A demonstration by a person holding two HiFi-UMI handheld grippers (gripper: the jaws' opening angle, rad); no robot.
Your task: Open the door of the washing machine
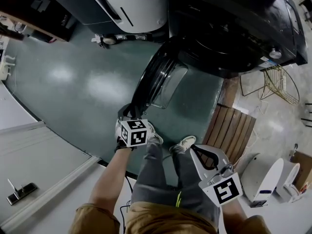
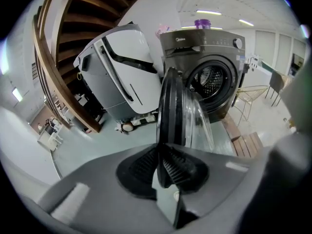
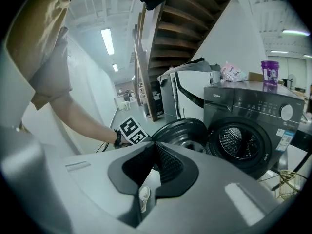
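Though seemingly at left tool (image 2: 160,147), door edge (image 2: 170,106) beside open floor (image 1: 83,77).

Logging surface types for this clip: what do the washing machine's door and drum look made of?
Washing machine door: dark, glossy rim, probably plastic, around a clear domed window, glass or clear plastic; the floor shows through it. Drum: bright perforated metal, likely stainless steel, with rows of holes.

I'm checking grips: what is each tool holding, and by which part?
Nothing, as far as shows. The left tool is shut by the rim of the open door, nothing between its pads; the right tool is shut and empty.
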